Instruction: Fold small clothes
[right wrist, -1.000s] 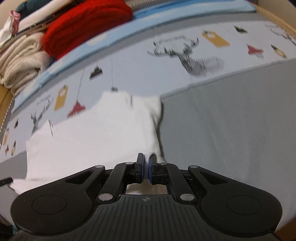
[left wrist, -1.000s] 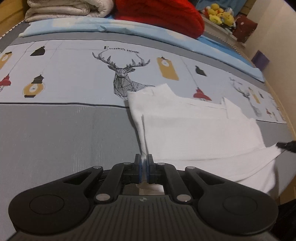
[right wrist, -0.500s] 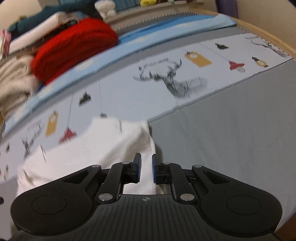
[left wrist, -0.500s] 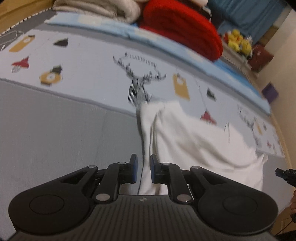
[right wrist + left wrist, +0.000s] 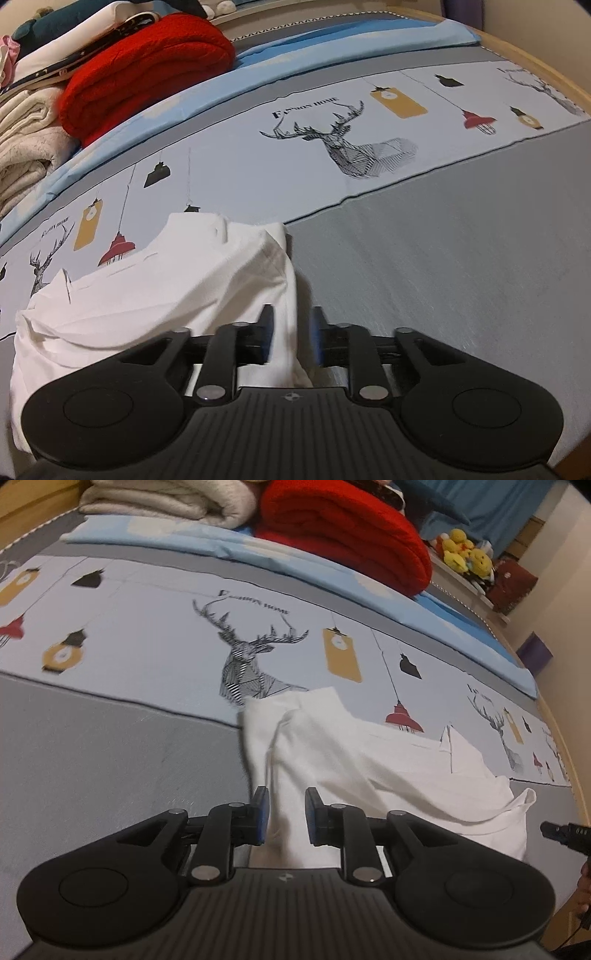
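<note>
A bed sheet (image 5: 110, 768), grey near the cameras and printed with deer and hanging lamps farther off, is filling both views. A folded red blanket (image 5: 343, 535) and a cream blanket (image 5: 166, 502) are lying at its far edge, with yellow plush toys (image 5: 461, 552) sitting on a ledge beyond. Nothing is standing between the grippers and the cloth.

A white garment (image 5: 369, 775) is lying partly folded on the sheet, straddling the line where the grey band meets the print. One of its near corners is running between the fingers of the left gripper (image 5: 284, 818); the other near corner is running between those of the right gripper (image 5: 291, 339). Both pairs of jaws are opening, standing a little apart, and the blue pads are not pressing on the cloth. Both grippers are pointing steeply down at the bed. The right gripper's tip is showing at the right edge of the left wrist view.
</note>
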Tool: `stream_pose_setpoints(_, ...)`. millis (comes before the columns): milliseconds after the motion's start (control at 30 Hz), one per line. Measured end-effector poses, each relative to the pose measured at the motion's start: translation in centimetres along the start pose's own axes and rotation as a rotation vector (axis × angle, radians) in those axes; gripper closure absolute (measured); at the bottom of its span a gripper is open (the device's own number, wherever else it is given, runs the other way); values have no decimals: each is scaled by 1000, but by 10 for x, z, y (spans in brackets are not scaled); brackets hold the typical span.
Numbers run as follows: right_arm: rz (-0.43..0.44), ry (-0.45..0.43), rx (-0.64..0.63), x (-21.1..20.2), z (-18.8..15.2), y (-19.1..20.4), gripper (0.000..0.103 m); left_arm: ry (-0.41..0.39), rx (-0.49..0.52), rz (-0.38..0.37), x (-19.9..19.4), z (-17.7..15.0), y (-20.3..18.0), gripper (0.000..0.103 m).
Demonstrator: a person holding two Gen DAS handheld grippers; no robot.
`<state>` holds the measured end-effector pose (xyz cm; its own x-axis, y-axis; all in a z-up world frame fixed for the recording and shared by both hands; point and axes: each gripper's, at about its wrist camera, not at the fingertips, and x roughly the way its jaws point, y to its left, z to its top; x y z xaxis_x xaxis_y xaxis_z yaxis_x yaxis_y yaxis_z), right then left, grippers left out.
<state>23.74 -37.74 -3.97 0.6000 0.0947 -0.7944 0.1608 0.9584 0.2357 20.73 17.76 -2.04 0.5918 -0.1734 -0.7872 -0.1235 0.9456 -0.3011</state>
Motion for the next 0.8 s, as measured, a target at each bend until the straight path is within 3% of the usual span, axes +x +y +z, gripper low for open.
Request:
stream_pose_setpoints(200,-20,38,-40,27,17,12,70,15,-10,15,28,17,-1,76)
stream_pose_setpoints(333,-52,76,-43,51,26,14,68,25,-22,26,46,27,1,63)
stream_pose_setpoints(567,-30,103,-62,76,35,23,68,42,9,32,69,35,-2,63)
stream_pose_setpoints(600,-25,95,-62,75,37,24,74,40,13,31,71,37,-2,63)
stream_pose_setpoints(633,-14,87,-61,74,39,25,87,41,19,30,73,37,-3,64)
stream_pose_setpoints(700,1,68,-55,70,42,27,97,52,39,30,79,37,-6,71)
stream_pose_setpoints(733,-1,48,-46,65,44,27,98,59,56,28,81,37,-7,93)
stream_pose_setpoints(800,28,3,-17,56,48,28,99,38,87,39,78,40,-8,96)
